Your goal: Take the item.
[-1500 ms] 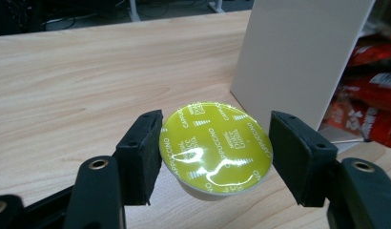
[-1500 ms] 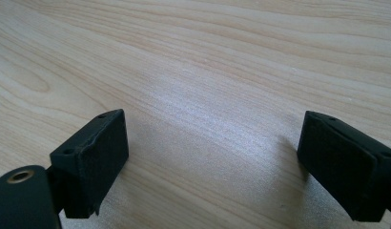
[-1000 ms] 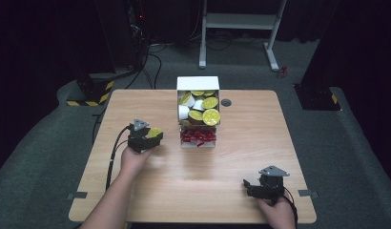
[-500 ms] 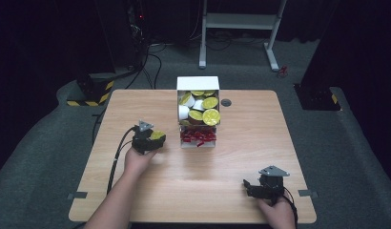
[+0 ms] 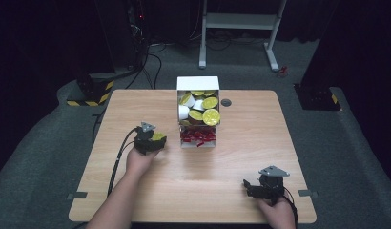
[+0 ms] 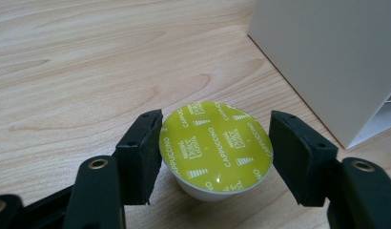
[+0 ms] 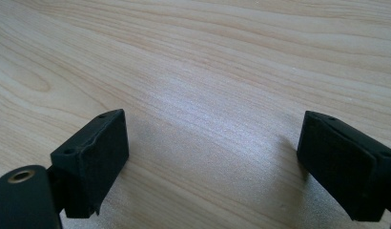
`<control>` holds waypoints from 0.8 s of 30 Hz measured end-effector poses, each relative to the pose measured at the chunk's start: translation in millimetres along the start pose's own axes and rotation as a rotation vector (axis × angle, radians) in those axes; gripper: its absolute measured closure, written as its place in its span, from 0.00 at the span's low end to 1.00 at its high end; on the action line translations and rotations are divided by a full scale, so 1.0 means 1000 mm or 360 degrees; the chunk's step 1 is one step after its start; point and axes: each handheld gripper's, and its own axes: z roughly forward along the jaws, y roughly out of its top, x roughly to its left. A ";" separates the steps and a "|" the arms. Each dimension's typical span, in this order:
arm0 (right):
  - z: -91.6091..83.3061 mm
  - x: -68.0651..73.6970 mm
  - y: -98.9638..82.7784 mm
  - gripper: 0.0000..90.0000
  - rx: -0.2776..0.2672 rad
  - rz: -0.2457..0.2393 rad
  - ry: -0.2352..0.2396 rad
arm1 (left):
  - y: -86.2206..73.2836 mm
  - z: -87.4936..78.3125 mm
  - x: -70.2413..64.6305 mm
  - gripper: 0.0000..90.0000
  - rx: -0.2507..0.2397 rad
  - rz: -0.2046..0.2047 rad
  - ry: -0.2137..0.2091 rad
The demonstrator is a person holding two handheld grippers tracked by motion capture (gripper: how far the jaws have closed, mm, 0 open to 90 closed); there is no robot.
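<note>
We found a dark room with a grey carpeted floor [image 5: 50,157], black equipment and cables at the back, and a white metal frame [image 5: 241,21] standing beyond the far edge of a light wooden tabletop [image 5: 260,138].

Toward the left edge, about midway between the near and far edges, our left tongs [image 5: 153,142] sat gripped in the left hand [image 5: 138,160], with a cable trailing back toward the near left corner. In the left gripper view the left tongs [image 6: 215,143] held a coffee capsule [image 6: 216,140] with a yellow-green foil lid printed "Cappuccino". The pads pressed against its rim on both sides, at a moderate width. The capsule appeared to sit upright on the wood, though we could not tell whether it rested there or hung just above it. A white wall of the box [image 6: 336,62] stood just beside it.

In the middle of the tabletop, toward the far edge, the white box [image 5: 198,112] stood open, crowded with more yellow-green and white capsules [image 5: 203,107], with red items [image 5: 197,137] in its lower front part.

Near the near right corner, our right tongs [image 5: 248,186] rested in the right hand [image 5: 277,210]. In the right gripper view the right tongs [image 7: 210,152] stood wide apart over bare wood.
</note>
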 end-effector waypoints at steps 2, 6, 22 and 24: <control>0.000 0.000 0.000 0.11 0.0000 0.0000 0.0000 | 0.000 0.000 0.000 0.42 0.0002 -0.0001 -0.0001; 0.000 0.000 0.000 0.11 -0.0001 -0.0005 0.0000 | 0.001 -0.002 0.002 0.39 0.0004 -0.0028 -0.0021; 0.000 0.000 0.000 0.12 -0.0001 -0.0005 0.0000 | 0.006 -0.023 0.001 0.30 -0.0044 0.0003 -0.0104; 0.000 0.000 0.000 0.11 -0.0001 -0.0005 0.0000 | 0.005 -0.028 0.000 0.30 -0.0076 -0.0001 -0.0120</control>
